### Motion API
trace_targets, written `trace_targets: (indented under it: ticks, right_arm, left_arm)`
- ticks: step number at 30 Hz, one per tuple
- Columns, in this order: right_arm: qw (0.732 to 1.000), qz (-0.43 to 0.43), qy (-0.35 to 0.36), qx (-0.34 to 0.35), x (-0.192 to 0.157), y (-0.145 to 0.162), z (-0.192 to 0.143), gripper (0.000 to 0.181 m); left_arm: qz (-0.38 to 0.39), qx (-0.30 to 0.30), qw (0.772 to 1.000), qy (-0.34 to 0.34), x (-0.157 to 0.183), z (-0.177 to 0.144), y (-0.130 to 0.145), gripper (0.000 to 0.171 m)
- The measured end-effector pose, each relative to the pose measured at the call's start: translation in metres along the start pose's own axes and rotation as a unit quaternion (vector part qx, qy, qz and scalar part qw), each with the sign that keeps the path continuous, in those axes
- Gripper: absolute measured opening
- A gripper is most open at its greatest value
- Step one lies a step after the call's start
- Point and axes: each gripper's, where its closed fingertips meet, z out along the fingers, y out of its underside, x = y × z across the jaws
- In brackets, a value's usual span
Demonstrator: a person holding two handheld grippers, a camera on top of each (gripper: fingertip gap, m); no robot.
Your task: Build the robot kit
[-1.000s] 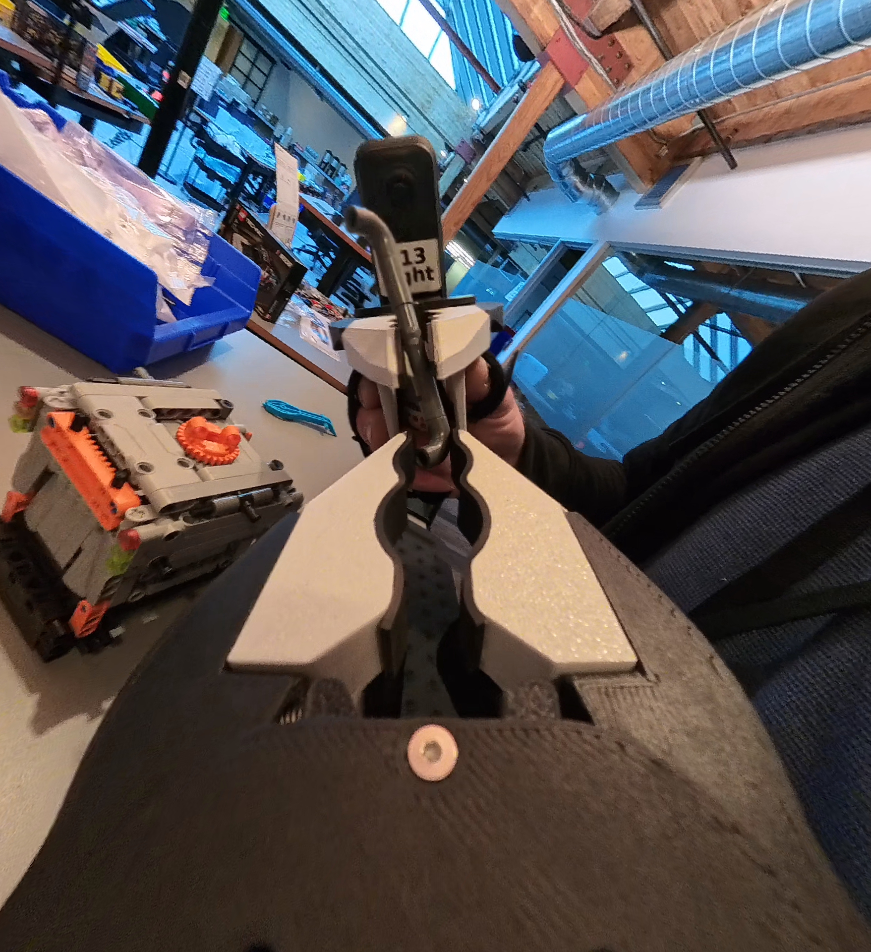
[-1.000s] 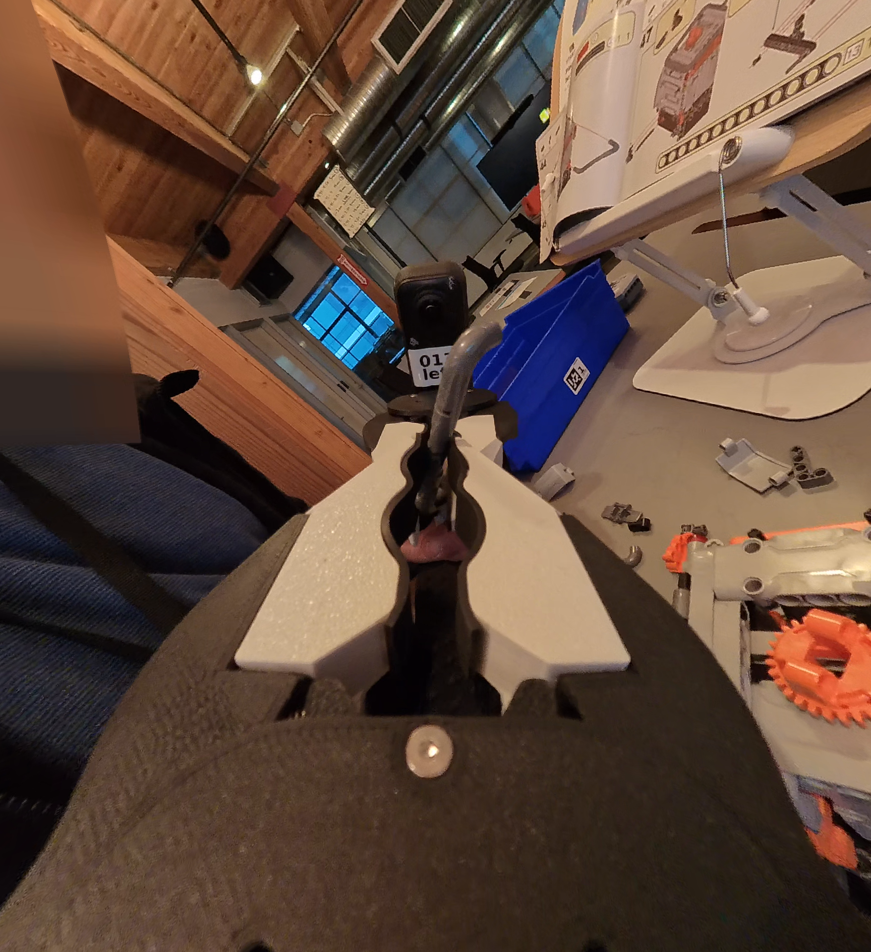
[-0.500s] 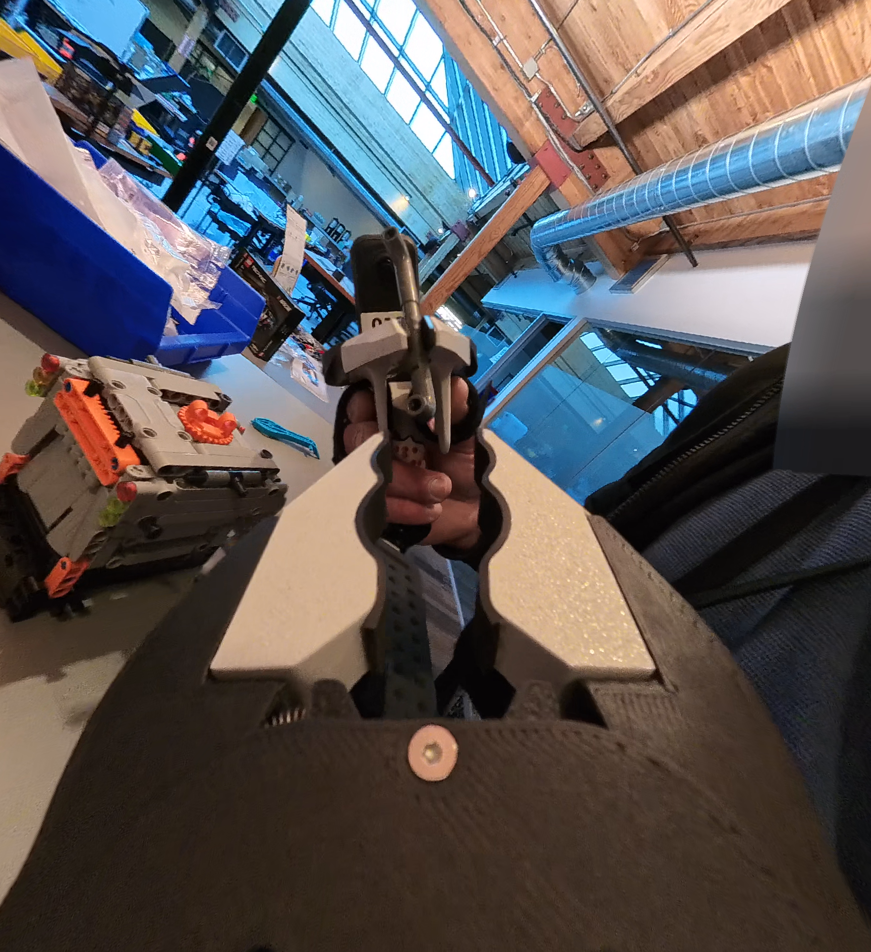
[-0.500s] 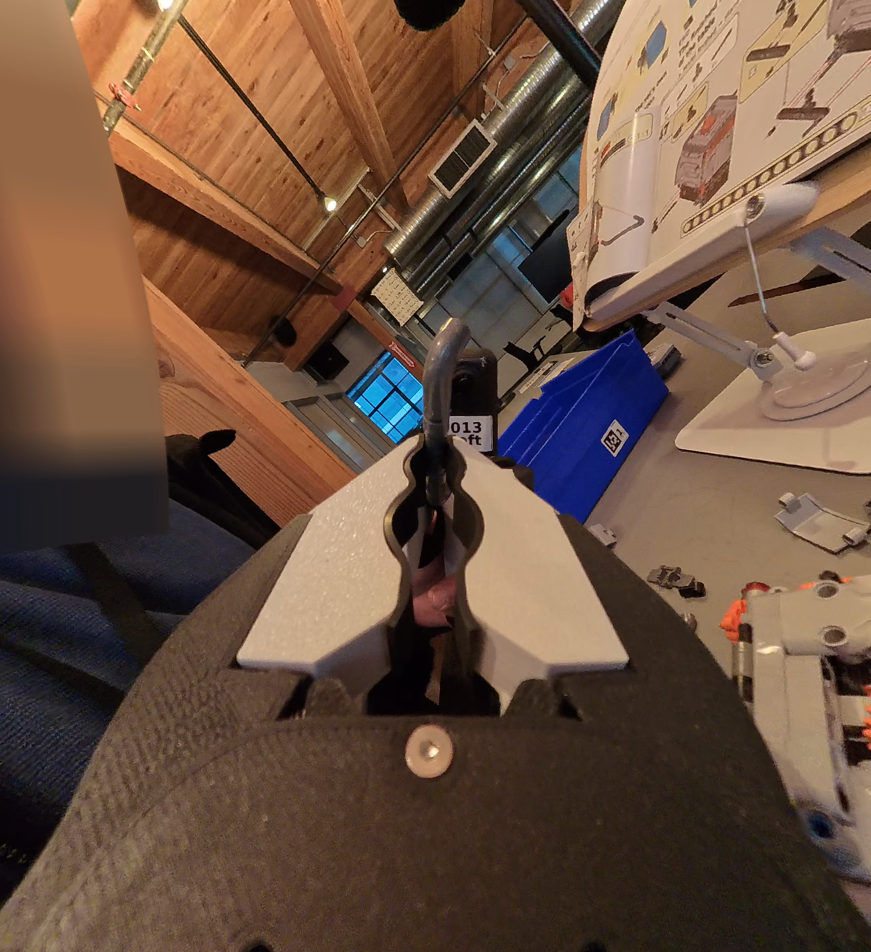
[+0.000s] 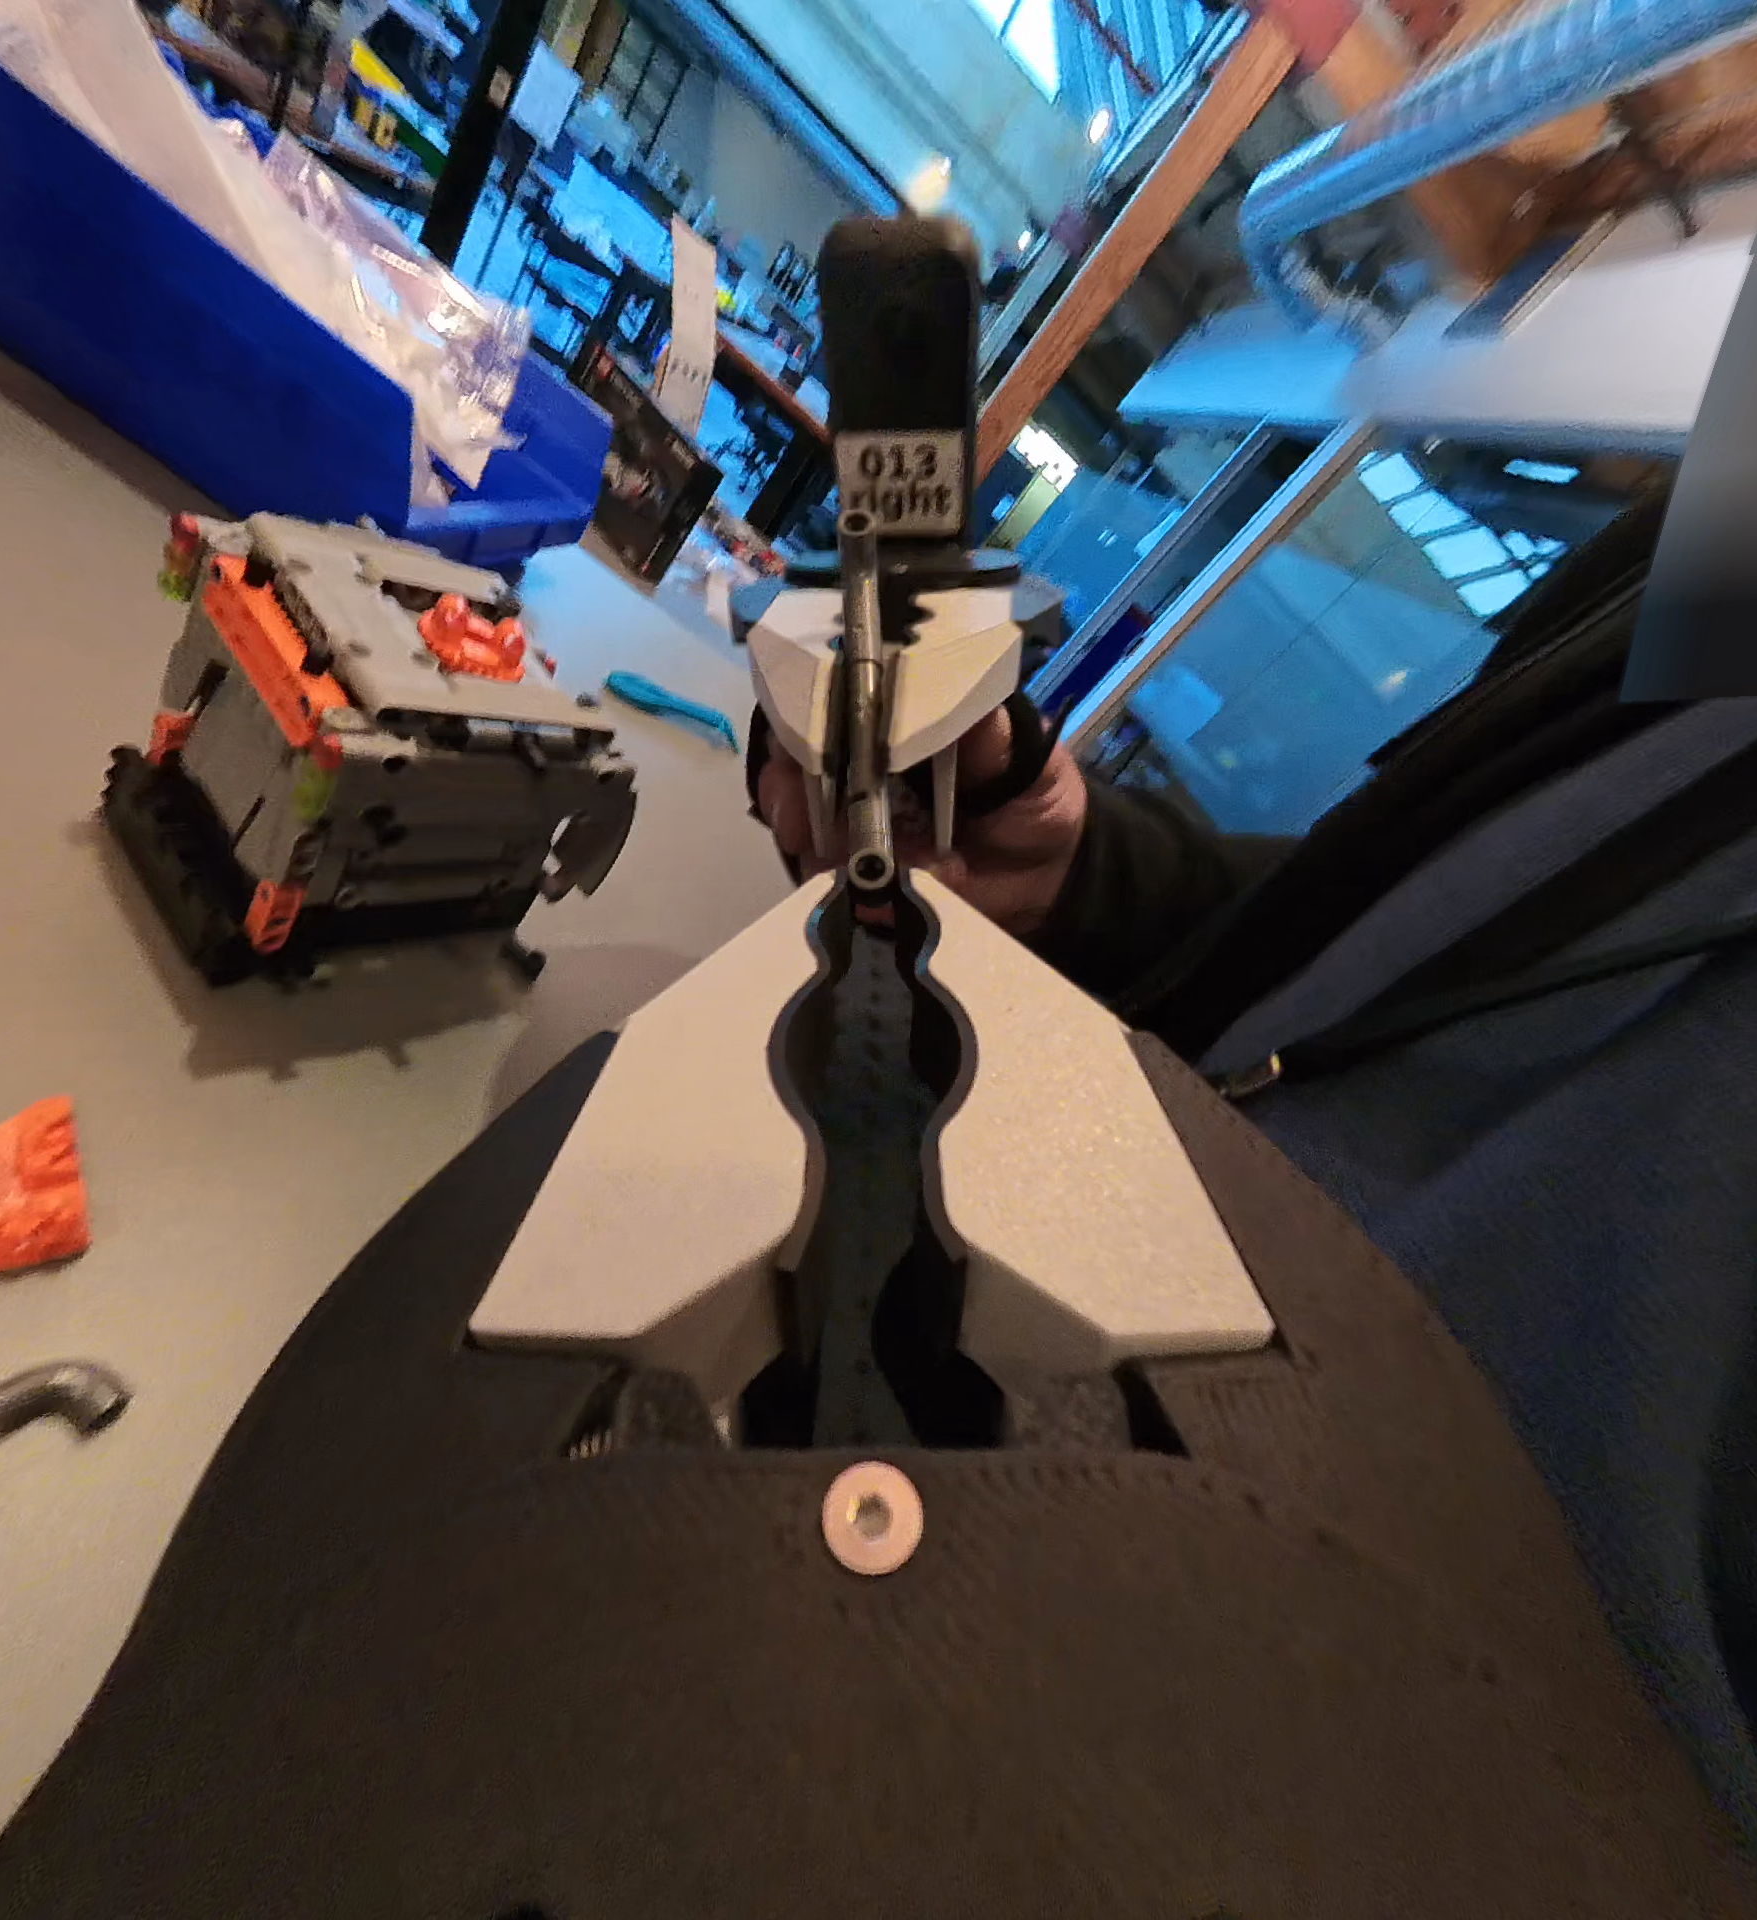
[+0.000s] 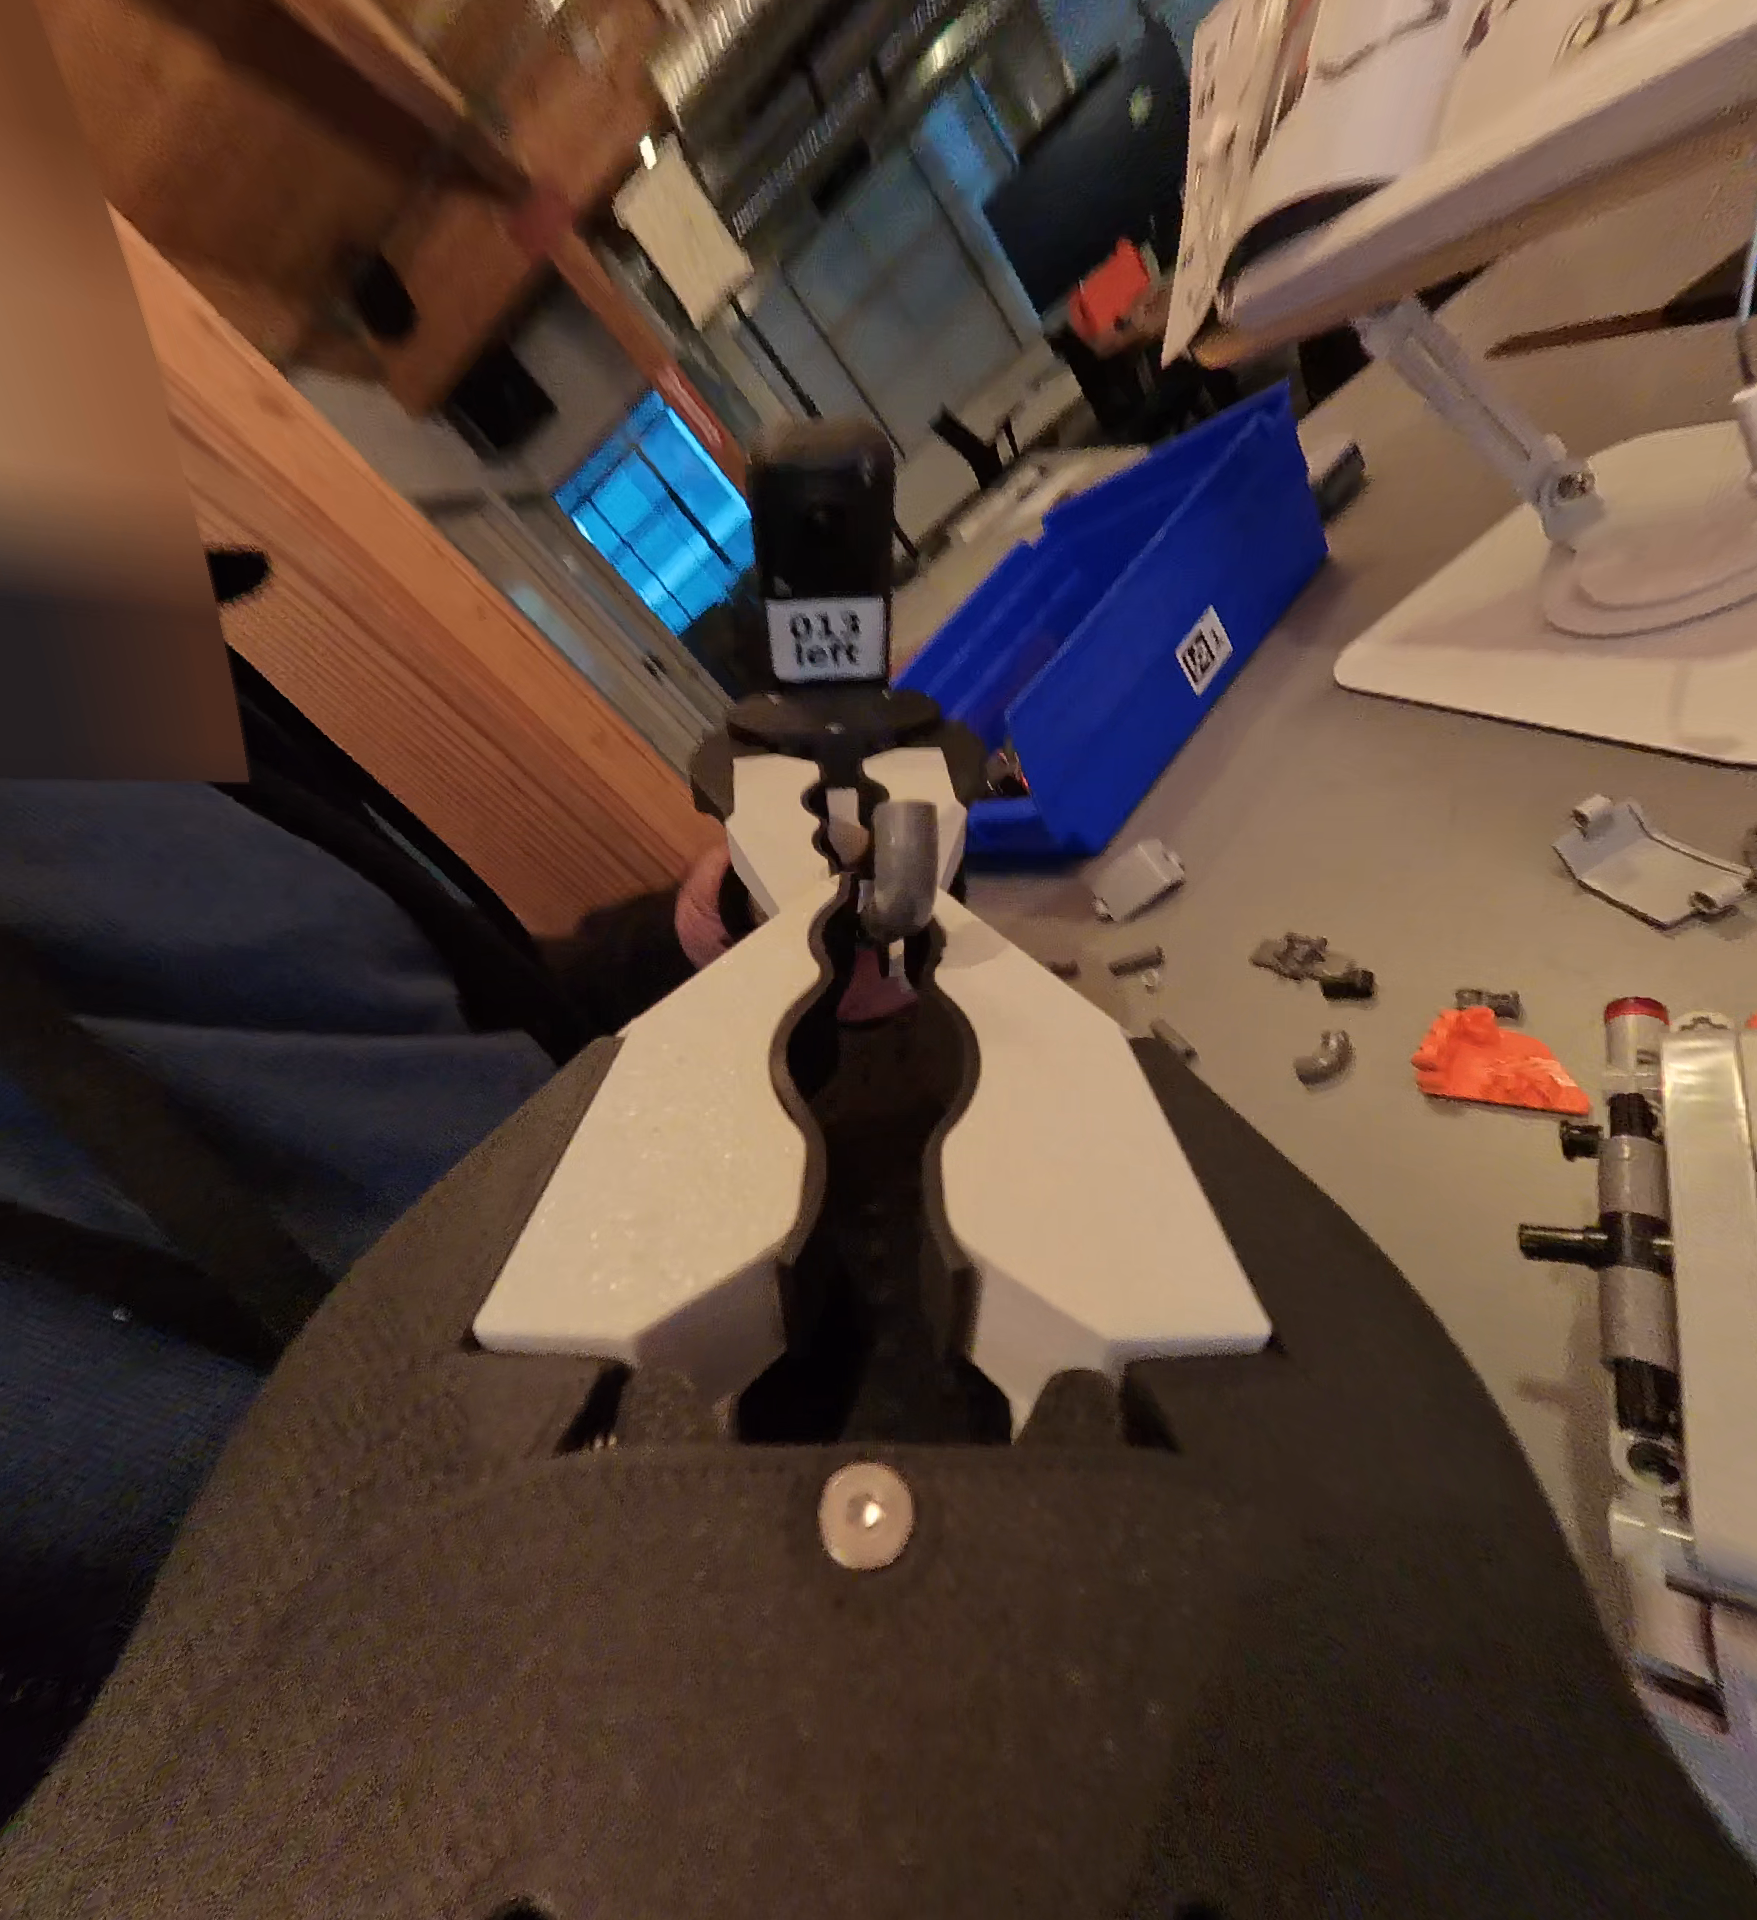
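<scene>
My right gripper [image 6: 879, 920] is shut on a thin grey bent tube [image 6: 897, 847] and holds it in the air above the table. In the left wrist view the tube [image 5: 866, 707] runs between the right gripper's fingers [image 5: 879, 821], its open end facing my left gripper [image 5: 871, 885]. The left gripper's jaws stand almost closed with nothing between them, tips just short of that tube end. The left gripper also shows in the right wrist view [image 6: 838, 836]. A grey, orange and black brick-built model [image 5: 354, 748] stands on the table to the left.
A blue bin [image 5: 178, 343] with clear bags stands behind the model. An orange piece [image 5: 1, 1195] and a small grey elbow [image 5: 53, 1397] lie on the table. An open booklet [image 6: 1476, 125] rests on a white stand [image 6: 1580, 644]. Loose grey parts [image 6: 1632, 862] lie nearby. My left and right fingertips are right by each other.
One second ago both grippers held the tube. The left then opened and drew back. Now it is close to the tube's end again with jaws closed. The right still holds the tube.
</scene>
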Motion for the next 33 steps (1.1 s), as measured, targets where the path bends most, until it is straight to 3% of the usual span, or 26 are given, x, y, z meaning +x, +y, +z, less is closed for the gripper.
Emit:
trace_targets:
  ticks: [2,5,8,12,16,20,23,27,33]
  right_arm:
    - [1.0,-0.005,-0.001,-0.014,-0.002,0.003,0.007,0.004]
    - [1.0,-0.002,-0.002,0.019,-0.002,-0.005,0.019,0.004]
    - [0.997,0.008,-0.022,0.067,-0.008,-0.017,0.033,0.003]
    - [0.996,-0.02,-0.021,0.079,-0.014,-0.022,0.051,0.003]
    - [0.998,-0.023,-0.026,0.057,-0.015,-0.021,0.062,0.005]
    - [0.999,-0.015,-0.034,0.038,-0.015,-0.025,0.065,0.022]
    - [0.999,-0.045,-0.026,-0.002,-0.015,-0.02,0.067,0.005]
    - [0.998,-0.046,-0.03,-0.027,-0.016,-0.017,0.075,0.004]
    - [0.999,-0.03,-0.029,0.033,-0.017,-0.028,0.089,0.004]
  left_arm:
    - [0.009,-0.005,1.0,-0.02,-0.003,-0.007,0.005,0.004]
    - [-0.011,0.045,0.999,-0.013,-0.004,-0.02,-0.005,0.004]
    - [-0.058,0.121,0.99,0.046,0.003,-0.036,-0.02,0.005]
    - [-0.094,0.194,0.972,0.093,0.008,-0.055,-0.029,0.006]
    - [-0.069,0.186,0.978,0.067,0.006,-0.067,-0.029,0.004]
    - [-0.028,0.158,0.987,0.029,0.007,-0.077,-0.031,0.004]
    - [-0.016,0.135,0.99,0.018,0.007,-0.084,-0.028,0.004]
    - [-0.007,0.117,0.993,0.01,0.007,-0.091,-0.025,0.004]
    - [-0.021,0.18,0.983,0.02,0.006,-0.107,-0.038,0.005]
